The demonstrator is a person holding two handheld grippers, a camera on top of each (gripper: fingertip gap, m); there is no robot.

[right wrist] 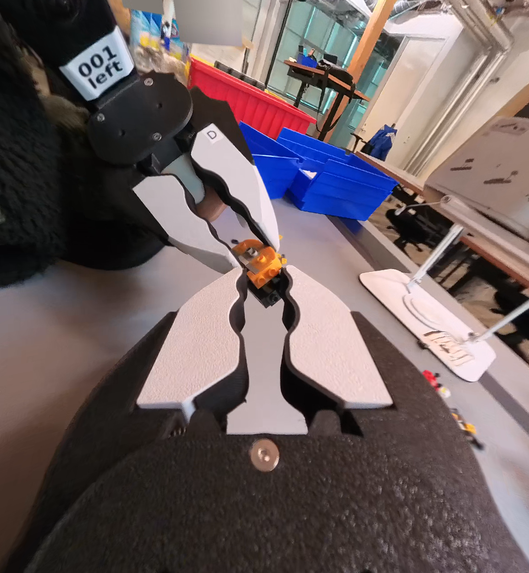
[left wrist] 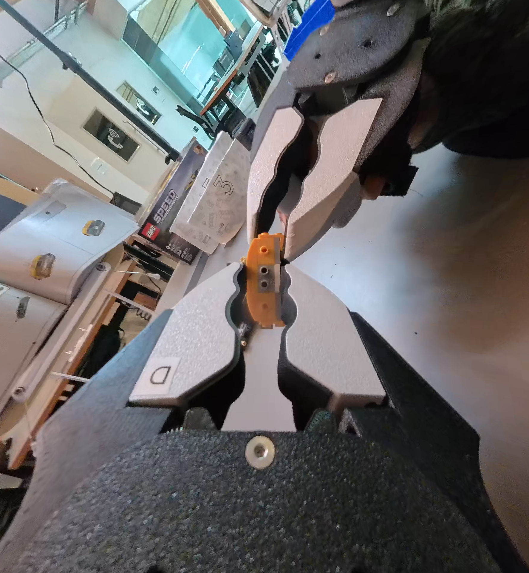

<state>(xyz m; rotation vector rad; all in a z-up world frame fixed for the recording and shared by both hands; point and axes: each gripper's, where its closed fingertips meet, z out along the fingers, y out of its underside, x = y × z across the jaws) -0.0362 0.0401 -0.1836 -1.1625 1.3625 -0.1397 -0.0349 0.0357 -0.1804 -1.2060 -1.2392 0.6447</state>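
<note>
The left gripper (left wrist: 264, 290) is clenched on an orange brick assembly (left wrist: 262, 283) with grey studded plates, its pads pressing both flanks above the grey table (left wrist: 412, 279). The right gripper (right wrist: 264, 283) meets it tip to tip, clamped on the same build's orange-and-black end (right wrist: 264, 273). Judging by the shallow fingertip holds, any twist between the two could pop bricks apart or drop the piece. Blue bins (right wrist: 334, 176) stand beyond; a white lamp base (right wrist: 424, 322) sits right.
</note>
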